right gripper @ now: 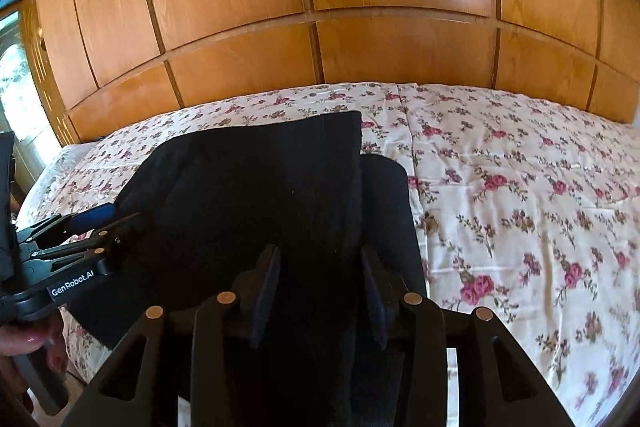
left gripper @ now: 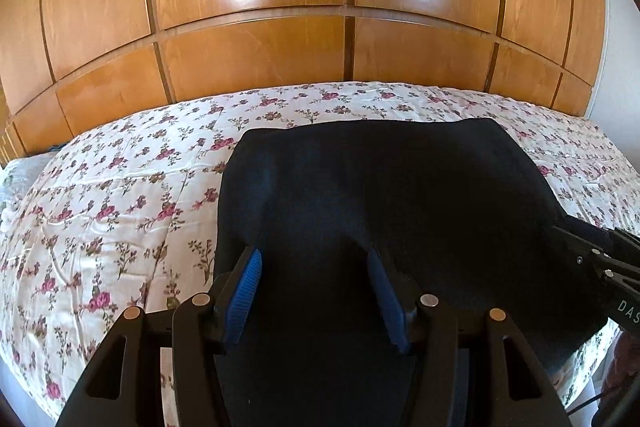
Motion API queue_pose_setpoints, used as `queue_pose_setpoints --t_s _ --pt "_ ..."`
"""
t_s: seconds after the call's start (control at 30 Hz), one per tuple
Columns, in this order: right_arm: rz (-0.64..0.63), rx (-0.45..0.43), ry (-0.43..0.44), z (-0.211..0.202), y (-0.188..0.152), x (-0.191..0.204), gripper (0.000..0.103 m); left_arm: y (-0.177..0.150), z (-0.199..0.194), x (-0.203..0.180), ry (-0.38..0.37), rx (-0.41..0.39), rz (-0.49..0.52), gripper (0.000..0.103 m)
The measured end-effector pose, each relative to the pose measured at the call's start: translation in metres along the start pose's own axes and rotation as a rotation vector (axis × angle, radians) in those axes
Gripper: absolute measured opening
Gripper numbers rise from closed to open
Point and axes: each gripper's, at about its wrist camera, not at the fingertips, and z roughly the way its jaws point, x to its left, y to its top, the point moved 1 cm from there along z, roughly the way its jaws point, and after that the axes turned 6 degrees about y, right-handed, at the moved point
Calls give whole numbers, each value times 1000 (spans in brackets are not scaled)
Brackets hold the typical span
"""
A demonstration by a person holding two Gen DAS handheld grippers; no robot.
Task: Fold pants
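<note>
The left gripper [left gripper: 314, 295] has its jaws spread wide, blue ribbed pads [left gripper: 244, 301] standing apart, with dark cloth lying between and beneath them; neither pad presses on the cloth. The right gripper [right gripper: 320, 291] also has its jaws parted, dark pads on either side of a raised fold of cloth, and a gap shows on each side, so nothing is gripped.

The cloth is the pants [left gripper: 384, 195], dark navy to black, folded into a thick, roughly rectangular stack. They lie on the bed [left gripper: 120, 187], at its near edge, with part of the stack hanging toward the grippers. The long axis runs from the near edge of the bed toward the wardrobe [left gripper: 248, 51] behind it. The far end of the pants is a straight, squared edge facing the wardrobe. In the right wrist view an upper layer sits on a slightly wider lower layer, whose rounded corner sticks out on the right.

Each gripper shows at the side of the pants in the other's view. A hand [right gripper: 24, 339] holds the left gripper's handle.

The bed is covered by a white spread with pink and maroon flowers. The wardrobe is glossy orange-brown wood in panels, running along the far side of the bed.
</note>
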Motion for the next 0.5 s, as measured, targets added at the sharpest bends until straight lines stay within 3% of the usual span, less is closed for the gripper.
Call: queue_pose_setpoints --t_s 0.5 --pt "-45 0 2 -9 -13 4 44 -28 -29 16 -76 -14 -65 59"
